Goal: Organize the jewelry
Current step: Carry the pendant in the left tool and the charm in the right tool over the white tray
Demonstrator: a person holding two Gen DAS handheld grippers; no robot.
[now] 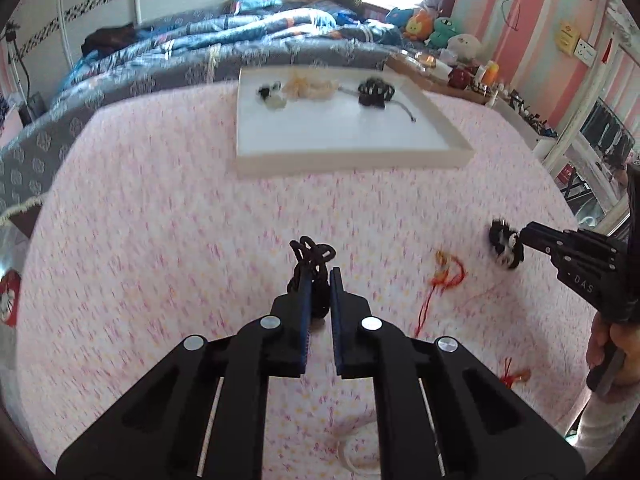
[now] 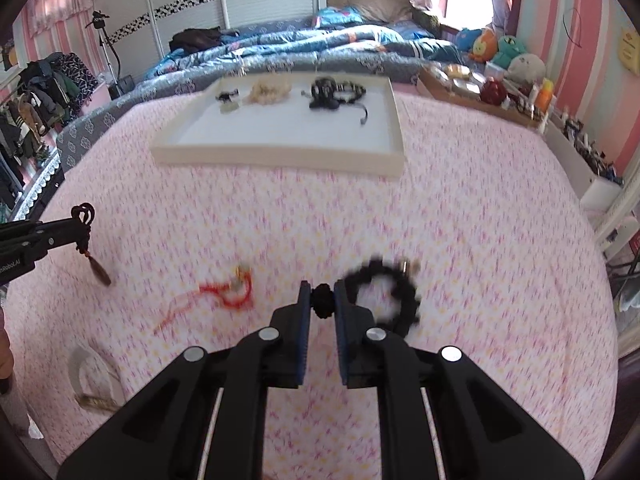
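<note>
My left gripper [image 1: 320, 276] is shut on a black knotted cord [image 1: 314, 258], lifted off the pink bedspread; in the right wrist view a brown pendant [image 2: 100, 274] dangles from that cord below the left gripper [image 2: 80, 224]. My right gripper [image 2: 322, 292] is shut on a black beaded bracelet [image 2: 400, 296], which hangs to the right of the fingers; the left wrist view shows the same bracelet [image 1: 506, 246] at the right gripper [image 1: 520, 236]. Farther back, a white tray [image 1: 348, 156] holds several black and cream pieces.
A red cord bracelet [image 2: 236, 292] lies on the pink bedspread [image 2: 460, 220] between the grippers. A second red piece [image 1: 516, 376], a white bangle [image 2: 86, 368] and a brownish item [image 2: 96, 402] lie nearer. A person's hand [image 1: 612, 348] holds the right gripper. A rumpled blue quilt [image 1: 208, 44] lies beyond the tray.
</note>
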